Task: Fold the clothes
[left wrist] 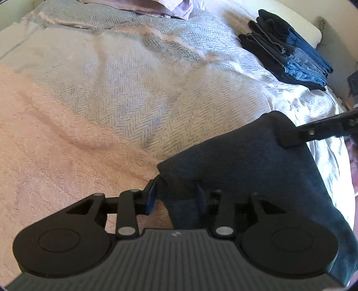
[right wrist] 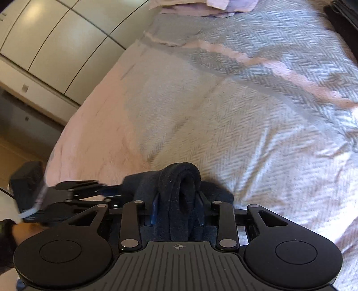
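A dark navy garment [left wrist: 246,170] hangs in the air above a bed, stretched between two hand-held grippers. The left gripper [left wrist: 175,197] has its blue-padded fingers [left wrist: 151,199] partly closed, and one edge of the cloth passes between them. The right gripper [right wrist: 177,207] is clamped tight on a bunched fold of the same cloth, which bulges up in a thick roll between its fingers. In the left wrist view, the right gripper's black finger comes in from the right edge and pinches the garment's upper corner.

Below lies the bedspread [left wrist: 138,94], pale herringbone weave, wrinkled, with wide bare room across its middle. A stack of folded jeans [left wrist: 288,51] sits near the bed's far right edge, well apart from the held garment. Lilac pillows [left wrist: 161,9] lie at the far end. Past the bed's left edge stand white cupboard doors [right wrist: 58,42].
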`<state>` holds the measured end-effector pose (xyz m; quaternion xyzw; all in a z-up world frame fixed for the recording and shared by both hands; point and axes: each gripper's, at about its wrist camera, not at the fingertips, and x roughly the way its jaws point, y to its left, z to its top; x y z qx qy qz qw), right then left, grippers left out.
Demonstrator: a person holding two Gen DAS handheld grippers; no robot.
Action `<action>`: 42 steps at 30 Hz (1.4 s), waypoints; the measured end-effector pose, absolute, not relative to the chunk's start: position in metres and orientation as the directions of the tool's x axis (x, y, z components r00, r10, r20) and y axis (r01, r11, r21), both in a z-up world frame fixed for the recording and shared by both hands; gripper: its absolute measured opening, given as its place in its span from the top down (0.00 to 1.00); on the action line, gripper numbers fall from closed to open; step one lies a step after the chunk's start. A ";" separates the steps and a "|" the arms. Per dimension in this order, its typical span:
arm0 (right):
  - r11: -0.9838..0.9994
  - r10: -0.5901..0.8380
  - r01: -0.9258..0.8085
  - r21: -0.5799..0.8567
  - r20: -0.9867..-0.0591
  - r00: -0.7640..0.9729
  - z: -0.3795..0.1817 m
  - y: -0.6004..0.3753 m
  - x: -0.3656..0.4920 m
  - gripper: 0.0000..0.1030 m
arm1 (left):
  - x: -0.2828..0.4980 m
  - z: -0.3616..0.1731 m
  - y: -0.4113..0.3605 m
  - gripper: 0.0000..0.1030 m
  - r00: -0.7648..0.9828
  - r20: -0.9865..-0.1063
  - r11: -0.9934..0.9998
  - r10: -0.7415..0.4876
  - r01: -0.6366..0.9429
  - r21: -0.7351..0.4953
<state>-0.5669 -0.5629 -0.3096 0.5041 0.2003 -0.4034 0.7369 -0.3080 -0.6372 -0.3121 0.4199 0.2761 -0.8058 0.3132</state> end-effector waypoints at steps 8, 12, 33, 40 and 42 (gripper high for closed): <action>0.258 -0.428 0.800 0.542 -0.679 0.597 -0.246 -0.486 -0.545 0.51 | -0.260 -0.257 -0.570 0.67 -0.411 -0.859 -0.763 -0.306 0.645 -0.037; 0.327 -0.313 0.730 0.600 -0.660 0.683 -0.250 -0.433 -0.510 0.51 | -0.241 -0.237 -0.538 0.67 -0.399 -0.860 -0.805 -0.318 0.593 0.022; -0.148 -0.460 0.768 0.624 -0.730 0.505 -0.273 -0.258 -0.486 0.25 | -0.211 -0.237 -0.405 0.58 -0.488 -0.787 -0.915 -0.377 0.329 0.235; -0.405 -0.676 0.498 0.767 -0.618 0.401 -0.337 -0.240 -0.498 0.25 | -0.238 -0.283 -0.371 0.55 -0.492 -0.814 -0.947 -0.309 0.080 0.312; -0.436 -0.714 0.423 0.794 -0.591 0.374 -0.354 -0.241 -0.499 0.25 | -0.245 -0.301 -0.364 0.54 -0.475 -0.833 -0.950 -0.284 0.021 0.311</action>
